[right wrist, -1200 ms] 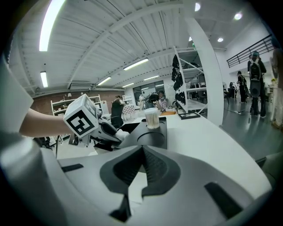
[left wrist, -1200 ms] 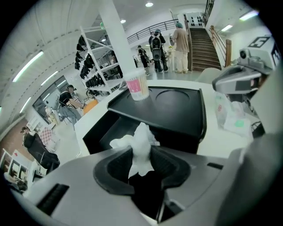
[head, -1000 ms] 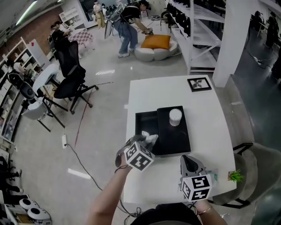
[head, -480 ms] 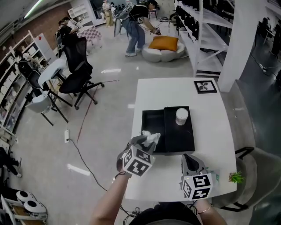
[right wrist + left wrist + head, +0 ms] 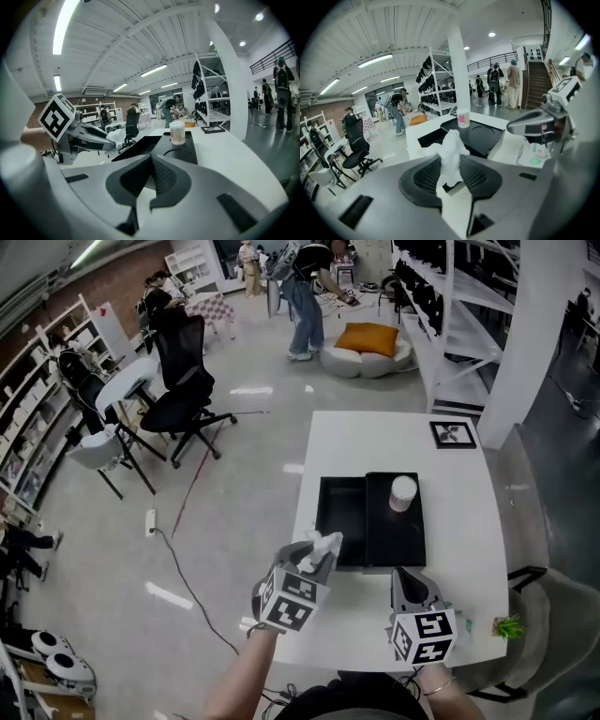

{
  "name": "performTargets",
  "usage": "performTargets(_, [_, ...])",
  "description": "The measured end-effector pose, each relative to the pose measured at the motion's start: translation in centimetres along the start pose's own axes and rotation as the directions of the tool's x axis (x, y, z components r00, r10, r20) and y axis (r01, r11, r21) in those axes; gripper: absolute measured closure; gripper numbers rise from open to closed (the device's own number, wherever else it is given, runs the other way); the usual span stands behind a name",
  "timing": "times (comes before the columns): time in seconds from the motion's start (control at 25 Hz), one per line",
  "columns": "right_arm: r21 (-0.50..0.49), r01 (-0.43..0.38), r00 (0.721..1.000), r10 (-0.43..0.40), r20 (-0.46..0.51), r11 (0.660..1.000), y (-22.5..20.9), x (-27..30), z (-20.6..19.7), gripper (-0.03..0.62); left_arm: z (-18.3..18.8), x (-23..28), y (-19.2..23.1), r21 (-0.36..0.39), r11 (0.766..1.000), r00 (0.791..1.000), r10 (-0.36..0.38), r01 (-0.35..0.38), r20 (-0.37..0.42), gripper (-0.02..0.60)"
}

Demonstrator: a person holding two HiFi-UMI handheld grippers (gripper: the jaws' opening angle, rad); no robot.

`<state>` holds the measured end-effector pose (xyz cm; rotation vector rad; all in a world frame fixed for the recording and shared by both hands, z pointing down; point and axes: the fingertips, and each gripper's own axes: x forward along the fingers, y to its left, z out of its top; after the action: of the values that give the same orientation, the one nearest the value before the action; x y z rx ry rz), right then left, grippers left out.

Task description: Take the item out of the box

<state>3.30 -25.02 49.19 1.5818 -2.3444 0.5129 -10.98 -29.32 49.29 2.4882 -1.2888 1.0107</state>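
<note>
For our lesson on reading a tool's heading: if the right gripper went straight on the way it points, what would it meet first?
Probably the right gripper meets the near edge of the black box, ahead of the white cup on it. Depth is unclear; it might touch the table first.

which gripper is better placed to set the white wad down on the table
Left: the left gripper has its jaws clamped on the white wad, so it only has to lower and let go. The right gripper has its jaws together, empty.

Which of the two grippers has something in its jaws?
The left gripper: its jaws pinch a crumpled white tissue. The right gripper has its jaws together with nothing between them.
</note>
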Motion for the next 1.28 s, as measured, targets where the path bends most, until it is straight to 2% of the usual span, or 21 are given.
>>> performTargets(0.24, [-0.016, -0.022, 1.0, 0.022, 0.002, 1.0, 0.8, 0.3, 0.9, 0.594, -0.7, -1.4, 0.5, -0.083, 0.996, 0.999, 0.033, -0.031, 0.027, 0.457])
performTargets(0.48, [-0.03, -0.045, 0.999, 0.046, 0.012, 0.999, 1.7, 0.4, 1.2, 0.594, -1.8, -3.2, 0.5, -0.185, 0.981, 0.997, 0.061, -0.05, 0.052, 0.457])
performTargets(0.8, [-0.042, -0.081, 0.997, 0.082, 0.017, 0.996, 3.3, 0.6, 1.5, 0.594, -3.8, -5.3, 1.1, -0.312, 0.947, 0.989, 0.114, -0.081, 0.089, 0.456])
performTargets(1.28, [-0.05, -0.117, 0.993, 0.118, 0.013, 0.992, 4.2, 1.0, 1.8, 0.594, -5.8, -7.0, 2.0, -0.412, 0.901, 0.976, 0.193, -0.135, 0.102, 0.456])
